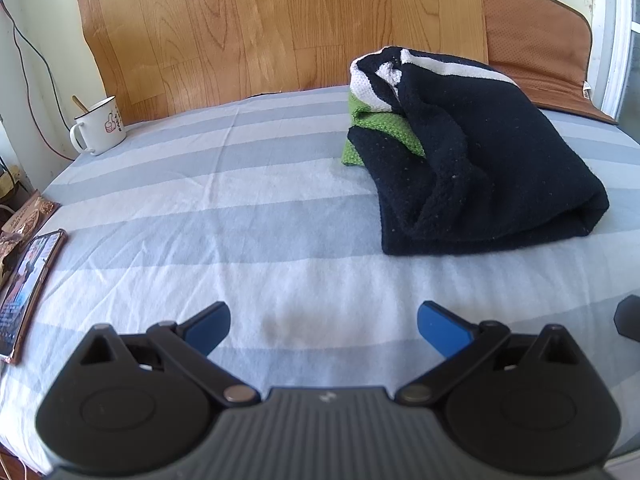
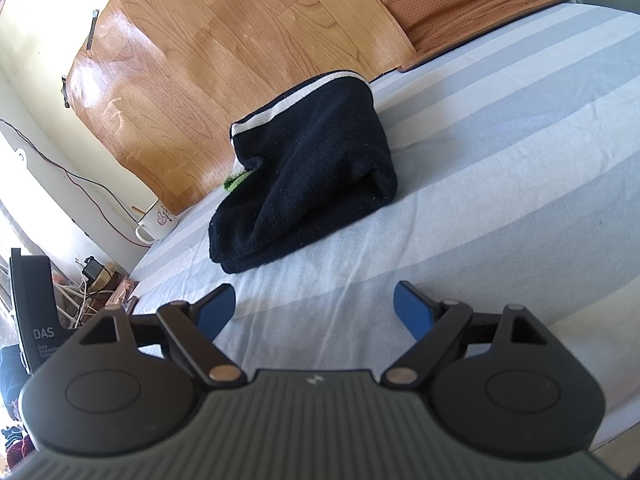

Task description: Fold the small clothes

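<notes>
At one o'clock from the left tongs (image 1: 323, 326), eleven from the right tongs (image 2: 314, 308), lies the sweater (image 1: 480, 168); both gape empty, right seemingly nearer.

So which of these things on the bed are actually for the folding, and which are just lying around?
For the folding:
- folded navy knitted garment with white and green stripes
- left gripper, jaws open and empty
- right gripper, jaws open and empty

Just lying about:
- white enamel mug
- phone with lit screen
- brown perforated cushion
</notes>
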{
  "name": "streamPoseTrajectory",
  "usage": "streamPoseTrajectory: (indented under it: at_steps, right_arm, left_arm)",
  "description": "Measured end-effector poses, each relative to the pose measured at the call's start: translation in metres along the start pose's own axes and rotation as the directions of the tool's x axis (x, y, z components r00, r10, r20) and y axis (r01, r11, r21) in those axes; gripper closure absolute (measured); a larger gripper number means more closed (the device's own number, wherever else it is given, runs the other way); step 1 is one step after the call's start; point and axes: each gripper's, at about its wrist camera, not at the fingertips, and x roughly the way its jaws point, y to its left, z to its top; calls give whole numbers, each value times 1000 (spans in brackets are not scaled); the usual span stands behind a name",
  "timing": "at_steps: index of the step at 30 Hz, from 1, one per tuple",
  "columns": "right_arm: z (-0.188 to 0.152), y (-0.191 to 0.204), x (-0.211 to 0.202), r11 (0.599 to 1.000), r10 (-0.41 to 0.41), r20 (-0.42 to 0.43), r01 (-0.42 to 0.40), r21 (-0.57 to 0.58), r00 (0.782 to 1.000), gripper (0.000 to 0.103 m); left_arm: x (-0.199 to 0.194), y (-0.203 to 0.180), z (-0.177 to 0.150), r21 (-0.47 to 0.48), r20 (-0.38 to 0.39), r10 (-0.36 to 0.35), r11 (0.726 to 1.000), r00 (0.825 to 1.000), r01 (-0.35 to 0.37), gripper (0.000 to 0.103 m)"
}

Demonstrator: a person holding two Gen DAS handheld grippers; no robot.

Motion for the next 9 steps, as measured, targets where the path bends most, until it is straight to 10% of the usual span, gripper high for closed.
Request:
streamPoseTrajectory:
  at_steps: [9]
  right_arm:
    - [2, 2, 1, 1000, -9, 12, 9, -26, 1000, 15]
  left_arm:
    - [-4, 0, -1, 6, 12, -50, 999, 999, 50, 0]
